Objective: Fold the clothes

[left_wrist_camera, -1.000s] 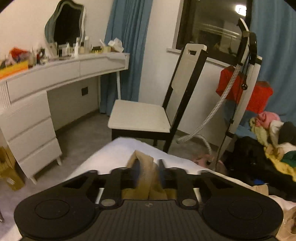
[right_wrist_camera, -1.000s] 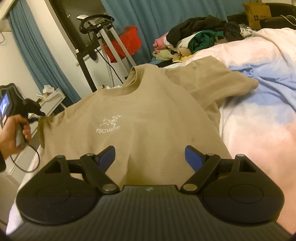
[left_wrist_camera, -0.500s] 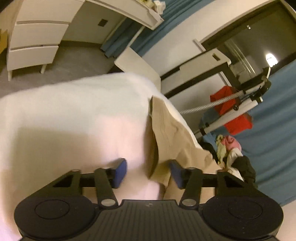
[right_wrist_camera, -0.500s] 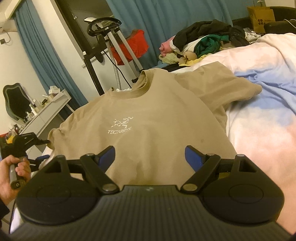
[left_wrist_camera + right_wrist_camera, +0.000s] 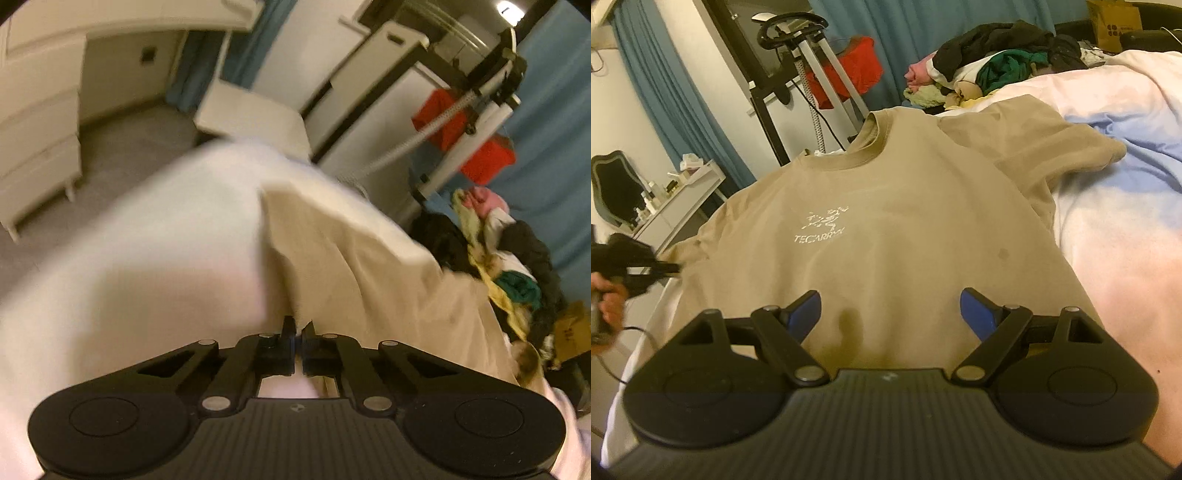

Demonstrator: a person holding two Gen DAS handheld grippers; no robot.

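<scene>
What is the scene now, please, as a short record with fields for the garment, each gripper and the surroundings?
garment: tan T-shirt, front up with a white logo, spread flat on the bed
left gripper: jaws closed on the edge of the T-shirt near its sleeve
right gripper: open, above the lower part of the T-shirt, holding nothing
surroundings: pile of clothes at the far side of the bed; white chair beyond the bed edge
</scene>
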